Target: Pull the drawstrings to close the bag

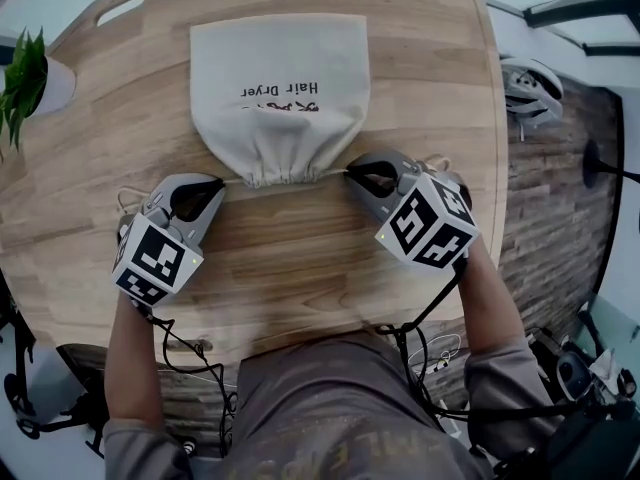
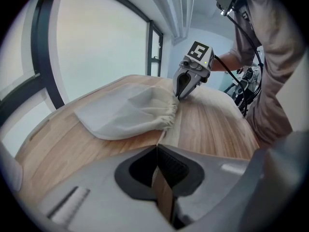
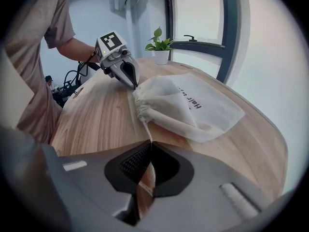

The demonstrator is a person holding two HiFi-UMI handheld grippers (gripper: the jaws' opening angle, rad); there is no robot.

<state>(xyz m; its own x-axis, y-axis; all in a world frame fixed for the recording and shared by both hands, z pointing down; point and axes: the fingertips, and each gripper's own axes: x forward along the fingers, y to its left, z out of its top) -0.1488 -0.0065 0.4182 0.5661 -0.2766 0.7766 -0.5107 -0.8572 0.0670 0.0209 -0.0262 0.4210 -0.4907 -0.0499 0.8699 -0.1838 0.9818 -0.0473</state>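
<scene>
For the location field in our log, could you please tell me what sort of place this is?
Probably an office or lab-style workroom rather than a home: a large wooden table, tall dark-framed windows, and trailing cables with equipment on the floor beside it.

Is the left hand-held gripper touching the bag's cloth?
Apart. The head view shows a drawstring span between the left hand-held gripper and the bag.

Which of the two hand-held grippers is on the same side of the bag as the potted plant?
The left hand-held gripper: the plant stands beyond it, while the right hand-held gripper is on the bag's other side.
</scene>
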